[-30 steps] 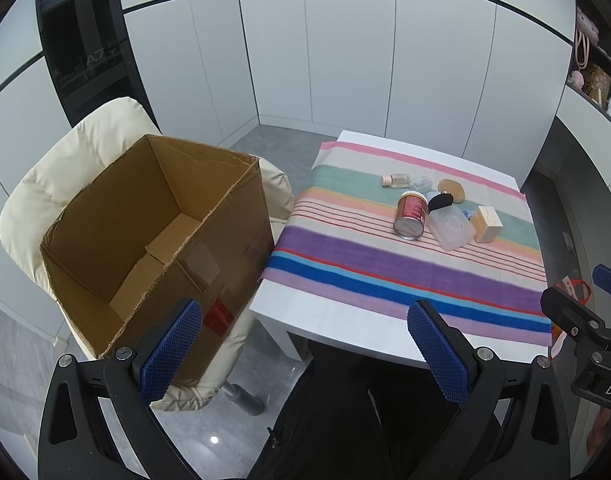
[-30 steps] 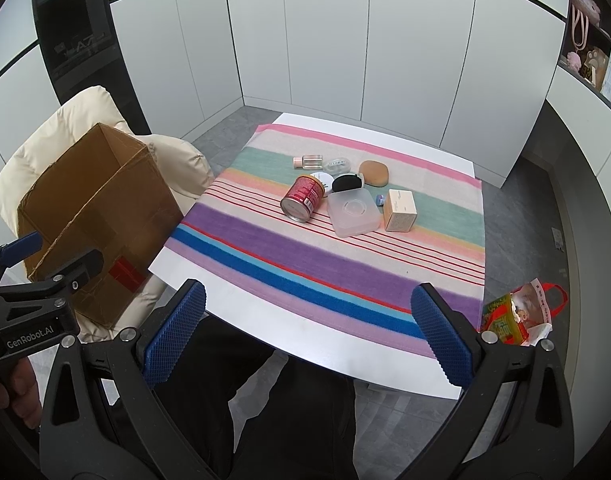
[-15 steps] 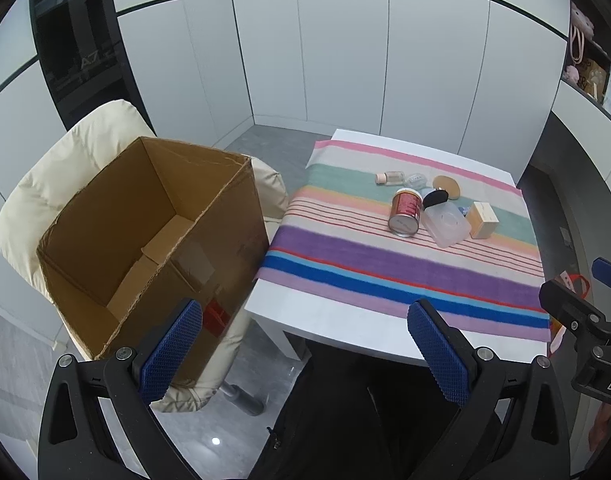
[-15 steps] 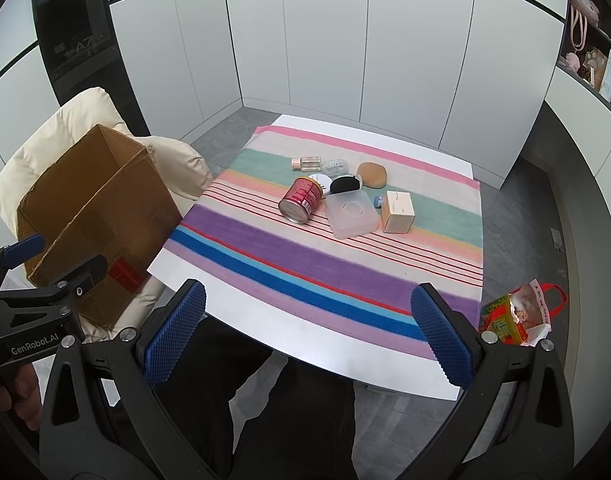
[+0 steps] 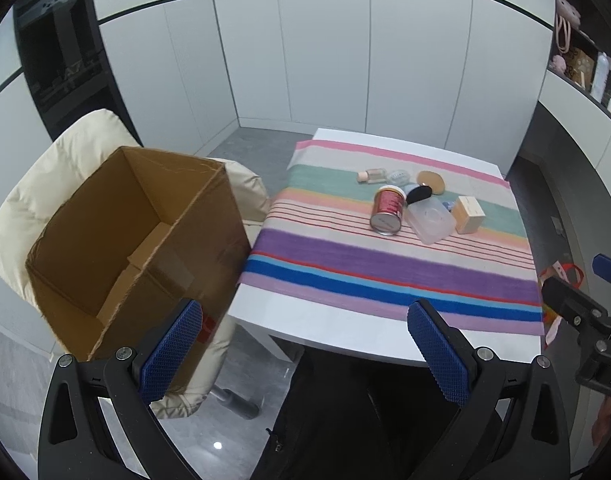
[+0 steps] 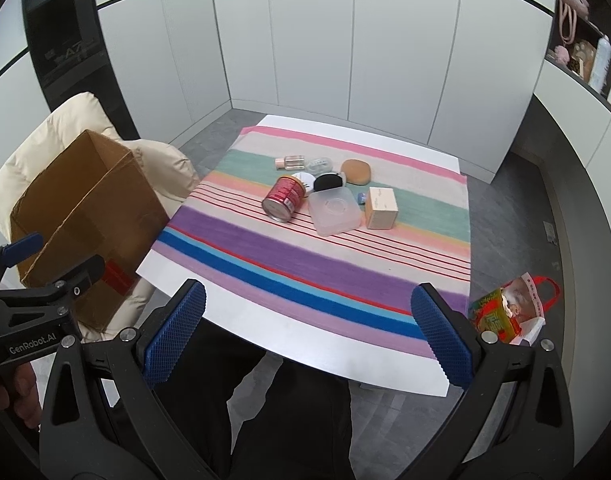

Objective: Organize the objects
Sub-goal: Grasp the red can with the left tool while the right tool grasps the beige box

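On the striped cloth (image 6: 305,264), the red can (image 6: 283,198) lies sideways, base toward both wide-open, empty tools.

Striped multicolour cloth (image 6: 313,264), red can (image 6: 284,198), brown box (image 5: 137,236).

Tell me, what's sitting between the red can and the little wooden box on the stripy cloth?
A clear plastic container lies between the red can and the wooden box; the right wrist view shows it best.
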